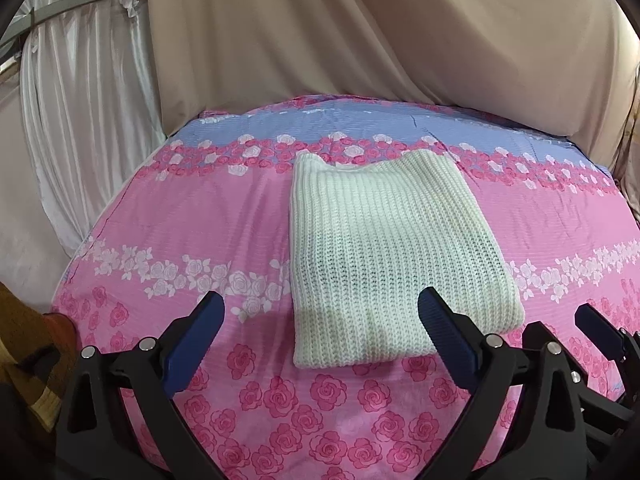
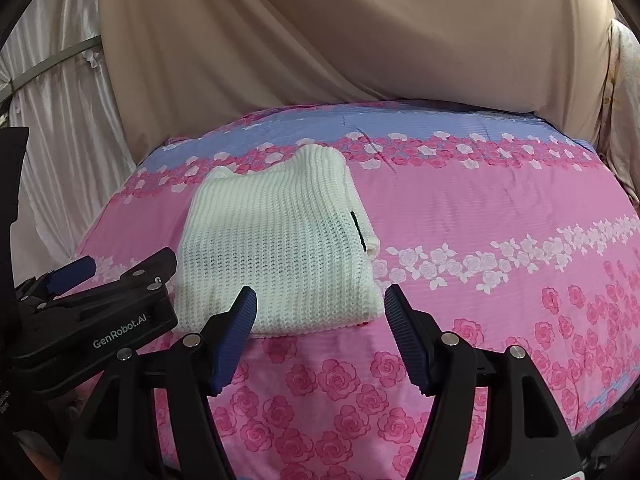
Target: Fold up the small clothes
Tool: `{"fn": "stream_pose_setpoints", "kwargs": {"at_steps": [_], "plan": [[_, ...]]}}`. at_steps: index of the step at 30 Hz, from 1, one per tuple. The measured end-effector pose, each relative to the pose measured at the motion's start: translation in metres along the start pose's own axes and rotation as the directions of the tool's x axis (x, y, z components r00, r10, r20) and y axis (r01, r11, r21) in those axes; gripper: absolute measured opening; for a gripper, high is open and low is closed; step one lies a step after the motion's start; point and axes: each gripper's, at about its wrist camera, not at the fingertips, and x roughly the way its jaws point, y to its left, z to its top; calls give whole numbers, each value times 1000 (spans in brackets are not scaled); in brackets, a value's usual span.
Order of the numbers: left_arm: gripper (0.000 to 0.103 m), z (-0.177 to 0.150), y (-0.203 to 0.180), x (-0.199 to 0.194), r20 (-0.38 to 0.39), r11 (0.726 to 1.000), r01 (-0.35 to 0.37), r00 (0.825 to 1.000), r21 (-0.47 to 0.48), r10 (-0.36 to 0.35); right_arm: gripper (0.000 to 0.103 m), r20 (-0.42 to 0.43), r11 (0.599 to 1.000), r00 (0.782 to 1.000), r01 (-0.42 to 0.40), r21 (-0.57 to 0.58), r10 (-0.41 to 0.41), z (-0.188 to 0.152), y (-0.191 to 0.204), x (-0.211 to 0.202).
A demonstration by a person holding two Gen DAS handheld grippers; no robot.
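Since the white knitted garment (image 1: 384, 256) already lies folded just ahead of both grippers, the left gripper (image 1: 320, 330) and right gripper (image 2: 320, 326) hang spread and empty, apparently having let go.

A cream-white, chunky ribbed knit sweater (image 1: 390, 256) lies folded into a neat, roughly rectangular bundle on a bed covered with a pink sheet (image 1: 224, 216) printed with roses. The knit ribs run from the near edge to the far edge. The near edge is a thick, rounded fold; the far edge is uneven, with one corner rising higher than the rest. In the right wrist view, a small dark label (image 2: 357, 229) shows along its right side.
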Motion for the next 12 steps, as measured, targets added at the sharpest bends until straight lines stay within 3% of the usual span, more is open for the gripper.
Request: {"fn": "stream_pose_setpoints", "kwargs": {"at_steps": [12], "plan": [[95, -3, 2, 4, -19, 1000, -13, 1000, 10, 14, 65, -21, 1000, 1000, -7, 6, 7, -2, 2, 6]]}}
